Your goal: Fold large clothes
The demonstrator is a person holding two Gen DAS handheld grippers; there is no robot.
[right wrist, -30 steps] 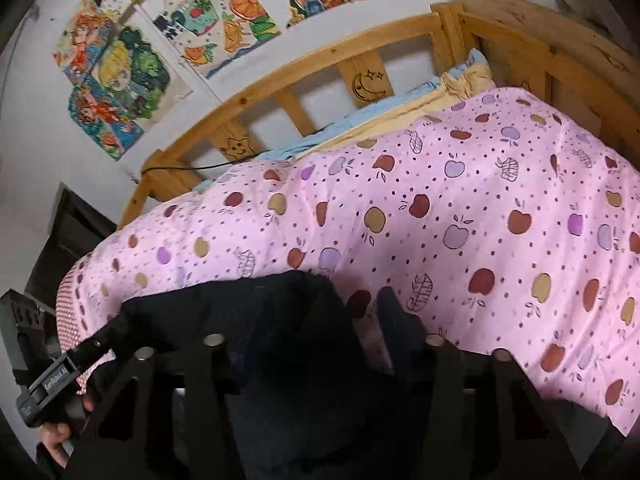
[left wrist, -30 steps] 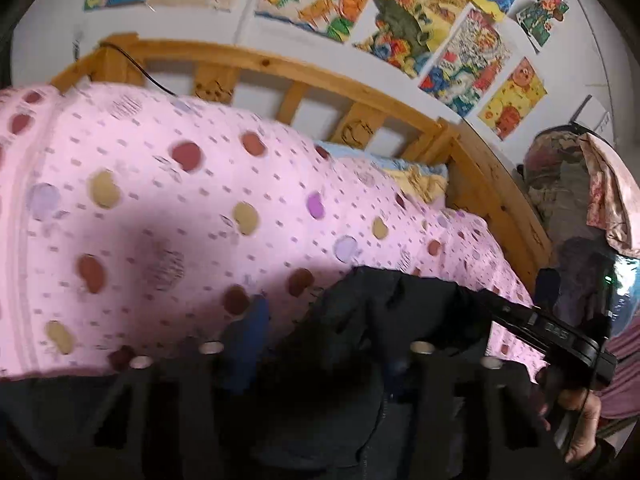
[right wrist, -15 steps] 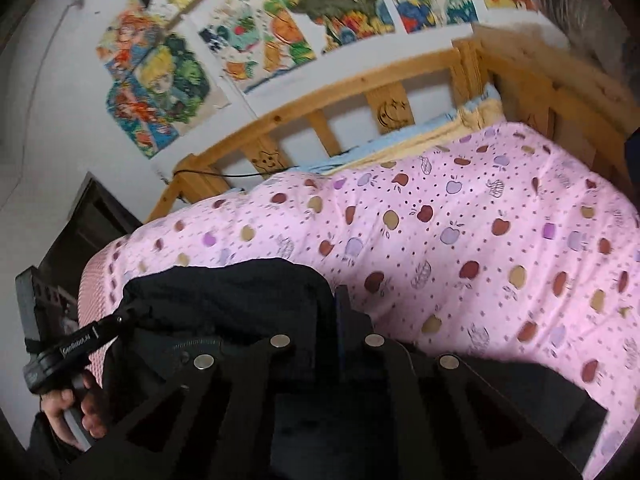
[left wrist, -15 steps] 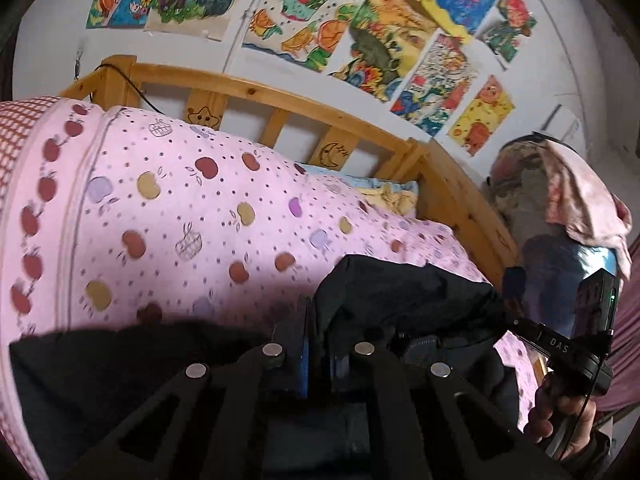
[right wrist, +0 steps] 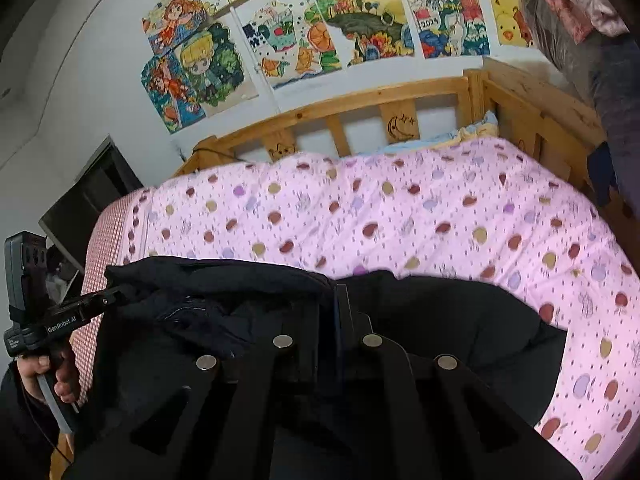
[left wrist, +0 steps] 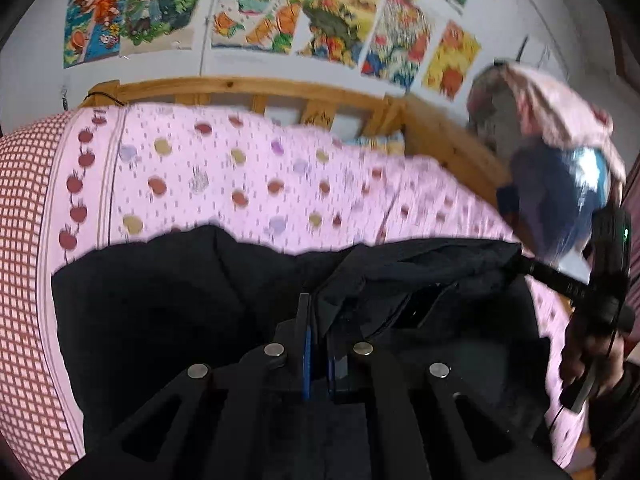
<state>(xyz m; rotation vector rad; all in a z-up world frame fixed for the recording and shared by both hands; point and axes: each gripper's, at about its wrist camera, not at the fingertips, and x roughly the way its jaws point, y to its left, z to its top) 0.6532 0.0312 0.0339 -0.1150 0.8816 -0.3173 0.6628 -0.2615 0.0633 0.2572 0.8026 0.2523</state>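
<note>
A black garment [right wrist: 460,320] lies across the near side of a bed's pink apple-print quilt [right wrist: 400,216], which stretches bare to the wooden bed rail [right wrist: 360,100] at the far side and right. The left tongs [left wrist: 318,320] and right tongs [right wrist: 340,312] are each clamped on the garment's raised edge, stretched between them.

We cannot make out the black garment [left wrist: 168,300] below the left gripper [left wrist: 316,320], whose frame hides it. The pink quilt [left wrist: 256,176] beyond that garment is smeared, its spots unreadable. The posters [right wrist: 304,40] above are cropped.
</note>
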